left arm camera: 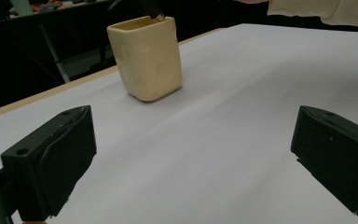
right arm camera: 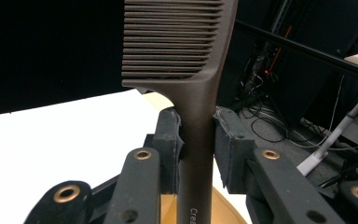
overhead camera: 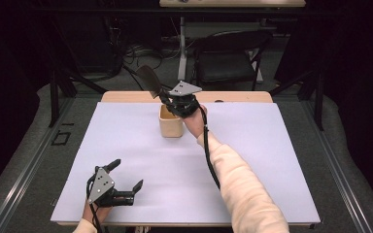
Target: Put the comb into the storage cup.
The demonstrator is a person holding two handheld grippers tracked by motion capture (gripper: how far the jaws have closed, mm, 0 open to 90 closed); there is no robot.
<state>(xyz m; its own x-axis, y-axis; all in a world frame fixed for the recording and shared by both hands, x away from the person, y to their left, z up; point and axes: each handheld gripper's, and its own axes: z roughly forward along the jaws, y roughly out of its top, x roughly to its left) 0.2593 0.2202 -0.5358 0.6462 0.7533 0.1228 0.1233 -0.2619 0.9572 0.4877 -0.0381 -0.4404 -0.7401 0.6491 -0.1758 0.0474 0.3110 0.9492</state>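
White table sheet (overhead camera: 252, 160) is carrying one cream cup (overhead camera: 170, 122) near its far edge; I am holding a dark comb (overhead camera: 148, 80) over it.

I am clamping the right gripper (right arm camera: 196, 135) on the comb's handle, teeth up, lower end inside the cup. The left gripper (overhead camera: 126, 180) is resting open near me, well apart. Risk: the narrow handle is pivoting between the pads, or I am nudging the rim and tipping the unsupported cup.

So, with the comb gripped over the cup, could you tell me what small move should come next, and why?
Probably lift straight up a little more. The right claw is shut on the comb handle, whose lower end still sits inside the cream cup. A vertical lift should clear the rim without tipping it.
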